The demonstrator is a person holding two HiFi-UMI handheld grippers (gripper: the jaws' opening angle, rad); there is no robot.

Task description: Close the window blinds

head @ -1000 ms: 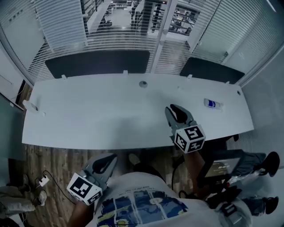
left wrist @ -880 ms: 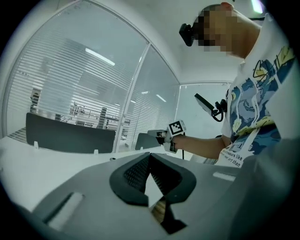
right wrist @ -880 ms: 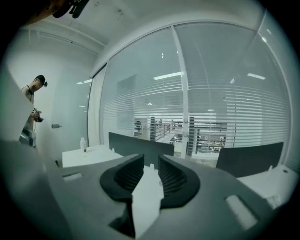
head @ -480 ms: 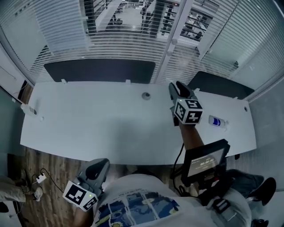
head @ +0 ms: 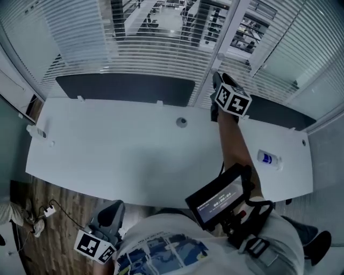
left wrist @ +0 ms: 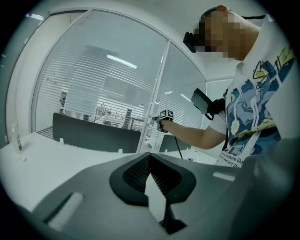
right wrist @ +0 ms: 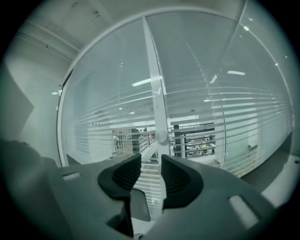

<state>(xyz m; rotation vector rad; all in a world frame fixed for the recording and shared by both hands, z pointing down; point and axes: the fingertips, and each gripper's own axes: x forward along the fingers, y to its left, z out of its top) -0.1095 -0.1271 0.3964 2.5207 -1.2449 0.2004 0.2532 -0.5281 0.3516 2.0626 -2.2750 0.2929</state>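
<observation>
White blinds [head: 156,51] with slats open, right tool [right wrist: 151,164] raised before them, jaws opening, empty, left tool [left wrist: 150,158] pressed closed

Glass-walled office, seen from the desk side.
A long white desk [head: 134,156] with dark divider screens [head: 123,88] and a cable grommet [head: 181,122] faces glazed partitions hung with slatted blinds [head: 156,53]; more desks and chairs [head: 153,16] show beyond.

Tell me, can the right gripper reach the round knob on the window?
Probably yes: the right gripper points straight at the knob, jaws opening with nothing between them, and nothing stands in the way.
</observation>
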